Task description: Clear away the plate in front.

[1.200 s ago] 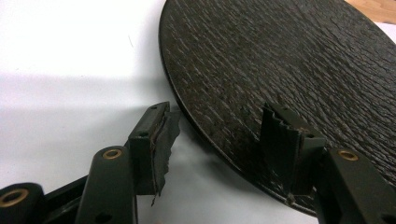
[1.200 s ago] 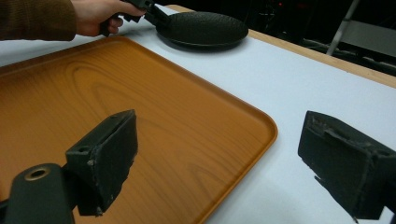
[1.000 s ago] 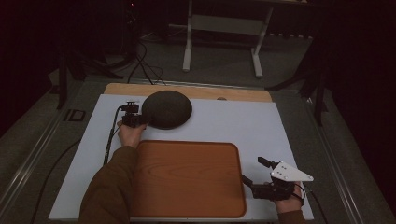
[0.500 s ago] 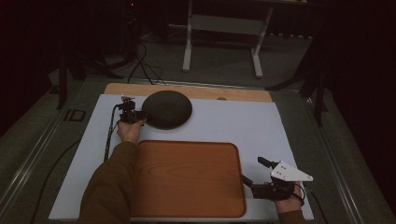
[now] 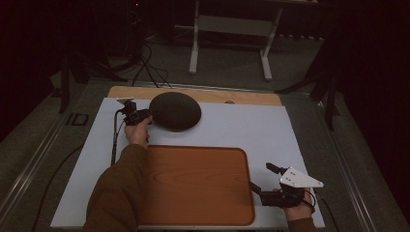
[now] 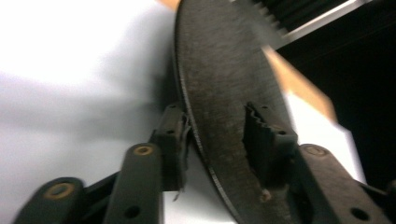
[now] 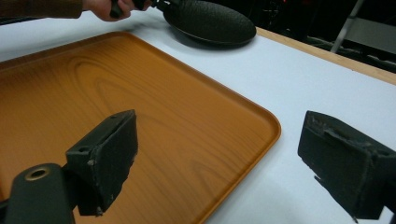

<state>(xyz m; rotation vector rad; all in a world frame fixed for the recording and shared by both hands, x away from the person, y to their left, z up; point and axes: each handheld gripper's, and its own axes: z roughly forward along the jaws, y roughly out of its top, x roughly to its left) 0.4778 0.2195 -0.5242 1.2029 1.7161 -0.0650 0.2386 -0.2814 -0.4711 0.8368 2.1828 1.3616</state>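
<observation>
Fingers of left gripper [image 6: 219, 144] pinching the rim of a dark round dish [image 5: 175, 110], one ribbed pad on top and one underneath, seen close in the left gripper view. Fingers of right gripper [image 7: 224, 163] spread wide, nothing between them, hovering at the near right corner of the wooden tray [image 5: 193, 193].

Lying upside down (or so it seems, domed side up) on the white table mat [image 5: 270, 130], at the far side, just beyond the tray's far edge. Rough, matte surface, so probably not slippery; looking stiff and thin at the rim, perhaps heavy enough to tilt when lifted from one side only. Best hold likely the rim itself, deep between the pads.

Plenty of open mat to the right of the dish, and the tray flat and bare with only a low lip to pass over. Table's far wooden edge [image 5: 251, 96] near behind the dish, so little room for pushing that way.
</observation>
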